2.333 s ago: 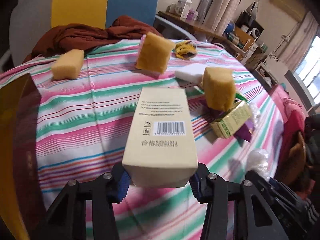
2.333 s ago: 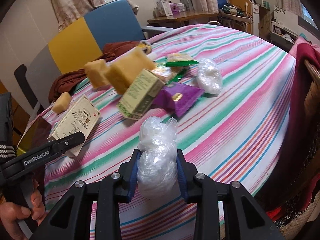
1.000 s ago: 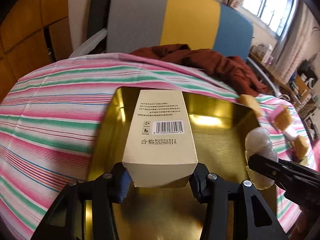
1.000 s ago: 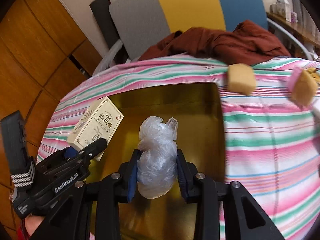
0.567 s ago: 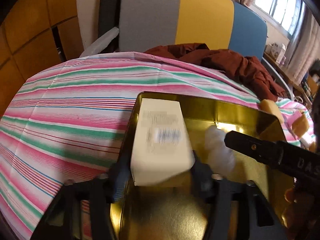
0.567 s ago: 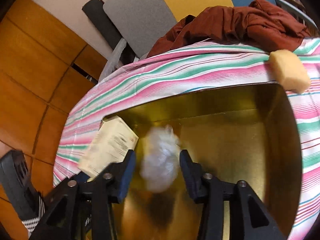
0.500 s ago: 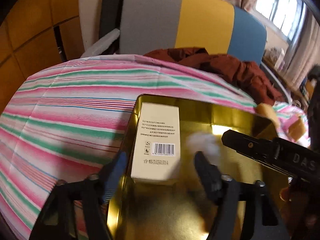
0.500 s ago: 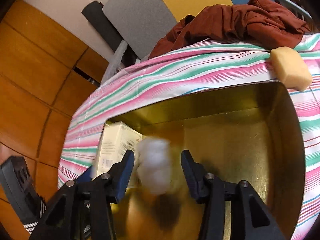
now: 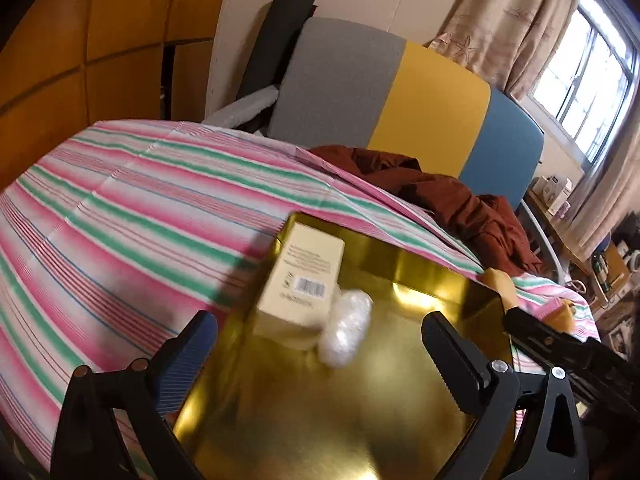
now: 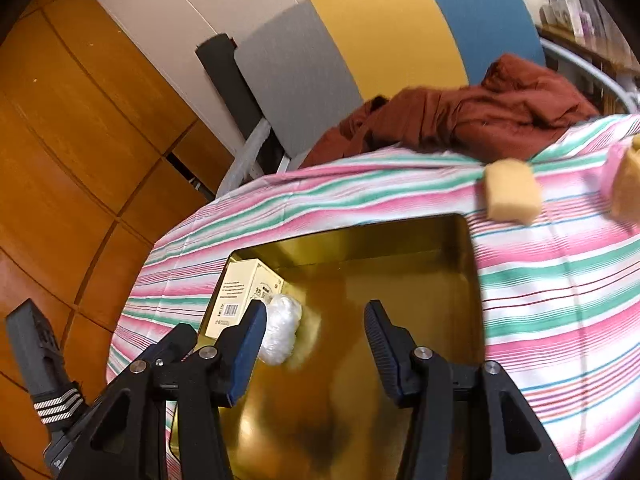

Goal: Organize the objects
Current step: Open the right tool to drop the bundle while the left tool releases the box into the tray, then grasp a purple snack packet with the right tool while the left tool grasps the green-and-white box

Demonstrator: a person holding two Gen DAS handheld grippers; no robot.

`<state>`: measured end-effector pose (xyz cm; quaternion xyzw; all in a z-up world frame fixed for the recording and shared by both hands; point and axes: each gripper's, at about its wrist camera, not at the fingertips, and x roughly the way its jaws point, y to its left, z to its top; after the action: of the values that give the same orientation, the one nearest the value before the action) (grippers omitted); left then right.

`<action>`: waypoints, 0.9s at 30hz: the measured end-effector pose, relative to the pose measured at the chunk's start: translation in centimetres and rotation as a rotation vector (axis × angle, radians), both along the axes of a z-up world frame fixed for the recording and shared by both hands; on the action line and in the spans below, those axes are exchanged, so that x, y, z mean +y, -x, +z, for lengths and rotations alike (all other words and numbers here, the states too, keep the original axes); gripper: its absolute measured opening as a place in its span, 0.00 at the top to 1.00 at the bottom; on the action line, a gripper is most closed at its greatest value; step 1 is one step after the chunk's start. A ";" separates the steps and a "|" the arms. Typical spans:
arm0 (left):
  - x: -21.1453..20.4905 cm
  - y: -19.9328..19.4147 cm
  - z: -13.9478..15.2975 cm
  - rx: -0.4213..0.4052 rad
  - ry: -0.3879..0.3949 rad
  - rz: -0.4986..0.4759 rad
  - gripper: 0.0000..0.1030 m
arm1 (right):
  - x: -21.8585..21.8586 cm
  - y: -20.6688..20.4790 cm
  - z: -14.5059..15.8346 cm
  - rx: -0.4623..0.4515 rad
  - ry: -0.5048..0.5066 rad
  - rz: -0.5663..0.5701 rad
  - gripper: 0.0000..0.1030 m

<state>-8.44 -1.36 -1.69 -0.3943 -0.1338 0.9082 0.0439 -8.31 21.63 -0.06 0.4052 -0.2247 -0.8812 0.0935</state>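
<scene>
A gold metal tray (image 9: 420, 280) (image 10: 468, 264) sits on the striped tablecloth. A cream box with a barcode (image 9: 304, 276) (image 10: 244, 292) lies in the tray's far left corner. A crumpled clear plastic bag (image 9: 344, 328) (image 10: 282, 328) lies against the box's right side. My left gripper (image 9: 320, 344) is open and empty above the tray, back from the box. My right gripper (image 10: 314, 330) is open and empty above the tray, its left finger beside the bag.
Yellow sponges (image 10: 512, 196) (image 9: 498, 280) lie on the cloth past the tray's right side, with another (image 10: 628, 184) further right. A brown garment (image 9: 440, 200) (image 10: 480, 120) is heaped at the table's far edge before a grey, yellow and blue chair (image 9: 400, 92).
Both grippers opened over the tray. The left one let go of the box, the right one let go of the plastic bag, and both pulled back and up.
</scene>
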 end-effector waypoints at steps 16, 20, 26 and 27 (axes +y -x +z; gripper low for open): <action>7.9 -4.6 2.1 0.026 -0.023 -0.210 0.00 | 7.7 -9.3 -0.2 0.014 -0.191 -0.113 0.50; 10.9 -5.8 2.4 0.014 -0.032 -0.284 0.00 | 11.5 -12.1 -1.7 -0.026 -0.196 -0.190 0.50; 15.2 -8.0 2.4 0.004 -0.023 -0.407 0.00 | 18.4 -16.0 -3.0 -0.047 -0.257 -0.358 0.50; 15.8 -8.4 2.4 0.005 -0.016 -0.425 0.00 | 19.9 -16.5 -2.9 -0.040 -0.259 -0.401 0.50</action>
<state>-0.02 14.45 0.67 -0.4108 -0.0549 0.8784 0.2378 8.19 41.56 -2.99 0.3784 -0.1876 -0.8954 -0.1408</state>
